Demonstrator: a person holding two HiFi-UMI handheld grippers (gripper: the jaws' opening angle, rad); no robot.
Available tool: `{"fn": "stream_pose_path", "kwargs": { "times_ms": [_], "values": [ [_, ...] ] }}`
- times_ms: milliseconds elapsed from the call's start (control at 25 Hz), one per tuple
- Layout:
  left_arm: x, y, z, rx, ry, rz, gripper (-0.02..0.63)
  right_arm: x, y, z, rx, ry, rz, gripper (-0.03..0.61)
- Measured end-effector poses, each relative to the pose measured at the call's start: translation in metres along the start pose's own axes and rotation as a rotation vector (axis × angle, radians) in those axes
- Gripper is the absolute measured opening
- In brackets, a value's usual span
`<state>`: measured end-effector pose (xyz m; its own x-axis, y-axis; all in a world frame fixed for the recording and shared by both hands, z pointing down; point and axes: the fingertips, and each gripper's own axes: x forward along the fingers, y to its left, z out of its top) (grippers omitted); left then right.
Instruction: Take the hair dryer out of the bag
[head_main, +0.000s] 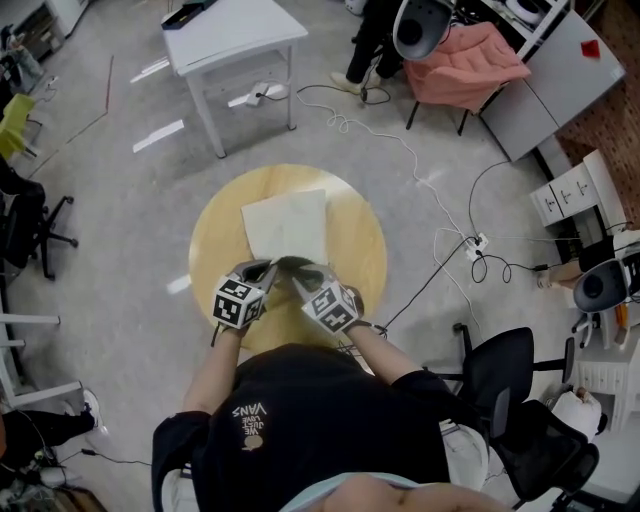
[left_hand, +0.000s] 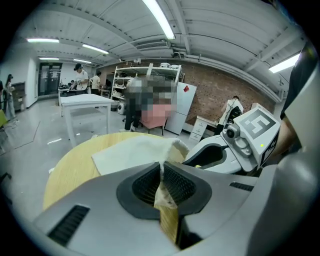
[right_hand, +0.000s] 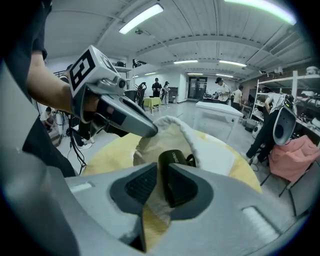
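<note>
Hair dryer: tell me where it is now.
In the right gripper view the black hair dryer lies inside the open mouth of the cloth bag on the round table, just ahead of the right gripper.

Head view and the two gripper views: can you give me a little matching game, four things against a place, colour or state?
Things: 1 bag; 2 hair dryer; 3 left gripper; 4 table.
Matches: A black, inside the bag; B round, pale wood; C cream, lying on the table; D shut on the bag's rim.
Pairs: 1-C, 2-A, 3-D, 4-B.
</note>
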<state>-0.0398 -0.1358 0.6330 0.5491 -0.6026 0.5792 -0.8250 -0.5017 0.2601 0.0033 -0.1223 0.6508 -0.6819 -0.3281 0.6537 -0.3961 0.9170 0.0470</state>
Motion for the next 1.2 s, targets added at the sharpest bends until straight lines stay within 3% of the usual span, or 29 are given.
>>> {"fn": "stream_pose_path", "kwargs": {
  "times_ms": [40,680,1200],
  "values": [
    [0.0,0.0,0.002,-0.005,-0.005,0.002,0.034,0.003,-0.001,-0.001,-0.002,0.009,0.006,0.089],
    [0.003,0.006,0.014,-0.041,-0.029,0.005,0.034,0.031,-0.027,-0.011,-0.089,0.118,0.037,0.154],
    [0.013,0.014,0.012,-0.064,-0.048,0.005,0.035,0.049,-0.031,-0.025,-0.166,0.237,0.099,0.287]
  ]
}}
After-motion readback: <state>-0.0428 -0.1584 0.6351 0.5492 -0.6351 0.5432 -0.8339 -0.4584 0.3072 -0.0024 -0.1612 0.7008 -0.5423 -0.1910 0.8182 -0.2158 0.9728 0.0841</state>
